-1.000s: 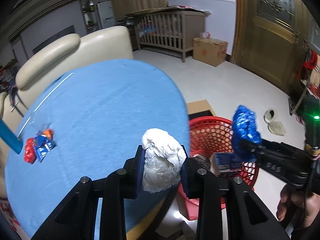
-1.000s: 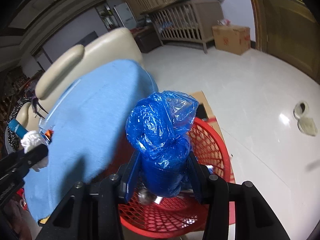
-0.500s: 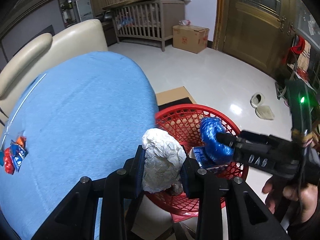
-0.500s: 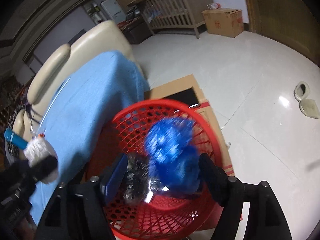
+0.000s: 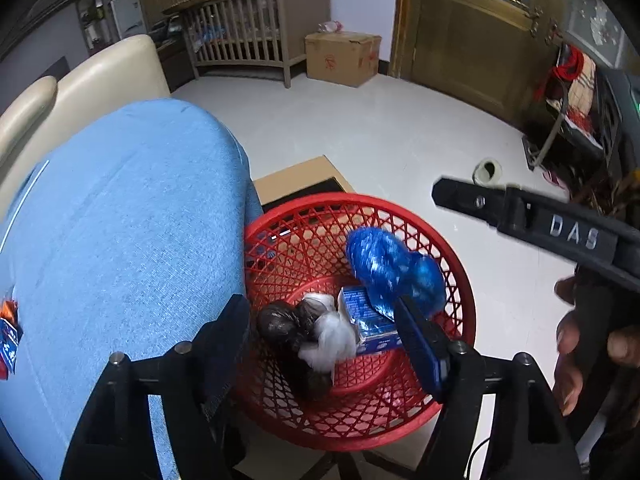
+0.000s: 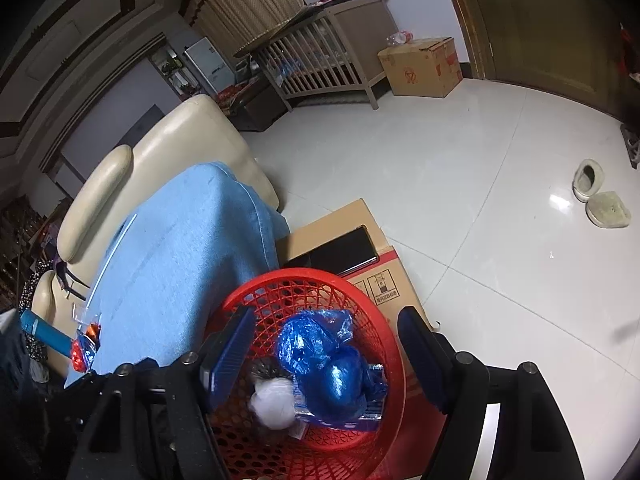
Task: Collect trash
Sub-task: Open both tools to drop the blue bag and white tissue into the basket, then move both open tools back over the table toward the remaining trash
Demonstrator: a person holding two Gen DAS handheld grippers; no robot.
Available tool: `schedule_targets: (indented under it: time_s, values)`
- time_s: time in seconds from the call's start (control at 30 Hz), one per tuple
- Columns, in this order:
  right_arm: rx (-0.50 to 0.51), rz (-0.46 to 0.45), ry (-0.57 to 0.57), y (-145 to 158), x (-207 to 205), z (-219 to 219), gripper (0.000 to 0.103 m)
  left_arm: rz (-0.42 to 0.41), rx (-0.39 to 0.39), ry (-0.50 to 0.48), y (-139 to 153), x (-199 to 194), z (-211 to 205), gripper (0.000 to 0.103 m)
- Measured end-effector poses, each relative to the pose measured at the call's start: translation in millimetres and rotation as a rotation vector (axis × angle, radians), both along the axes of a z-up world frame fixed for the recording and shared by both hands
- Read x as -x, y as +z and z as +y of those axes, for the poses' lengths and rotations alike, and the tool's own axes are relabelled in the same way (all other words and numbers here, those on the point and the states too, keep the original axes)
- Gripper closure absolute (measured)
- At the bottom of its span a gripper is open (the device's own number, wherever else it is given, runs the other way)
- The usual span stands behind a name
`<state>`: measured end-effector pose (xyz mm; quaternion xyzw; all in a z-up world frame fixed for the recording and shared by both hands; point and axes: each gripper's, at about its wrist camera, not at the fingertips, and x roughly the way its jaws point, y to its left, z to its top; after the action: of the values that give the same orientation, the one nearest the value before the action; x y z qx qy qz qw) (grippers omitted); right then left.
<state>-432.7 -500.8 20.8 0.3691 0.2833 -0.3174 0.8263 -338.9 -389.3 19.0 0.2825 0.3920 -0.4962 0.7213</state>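
A red mesh basket [image 5: 460, 280] [image 6: 288, 276] stands on a cardboard box beside the blue-covered table [image 5: 120, 220] [image 6: 180, 248]. My left gripper [image 5: 322, 344] hovers over it with its jaws opening and nothing gripped. The white paper ball [image 5: 330, 334] [image 6: 274, 400] shows blurred below it in the basket, next to a black bag [image 5: 280, 324] and a small blue-white carton [image 5: 366, 316]. My right gripper [image 6: 324, 352] is open above the basket. The blue plastic bag [image 5: 396, 272] [image 6: 324, 368] lies inside on the carton. One of the right gripper's fingers [image 5: 472, 200] reaches in from the right.
Red and blue snack wrappers [image 6: 84, 348] [image 5: 8, 340] and a blue tube [image 6: 40, 330] lie at the table's near left. A cream sofa [image 6: 160, 148] stands behind the table. The supporting cardboard box [image 6: 340, 232], slippers [image 6: 600, 200], a crib and another box sit on the white floor. A person's hand [image 5: 572, 356] holds the right gripper.
The left gripper moved from over the table to over the basket and let go of the white paper ball. The right gripper opened and the blue bag dropped into the basket.
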Motion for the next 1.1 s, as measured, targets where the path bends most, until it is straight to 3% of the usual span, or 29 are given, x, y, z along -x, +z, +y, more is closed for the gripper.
schedule_targets:
  time_s: [0.43,0.77,1.1]
  values:
    - [0.047,0.014,0.074,20.5,-45.9,24.2,0.026,0.028,0.153,0.227,37.0,-79.5,73.3,0.027]
    - [0.09,0.06,0.236,29.3,-122.9,76.3,0.026,0.076,0.213,0.474,28.8,-144.5,170.7,0.027]
    - [0.158,0.107,0.418,42.8,-202.4,154.6,0.026,0.102,0.273,0.654,19.6,-189.2,258.8,0.027]
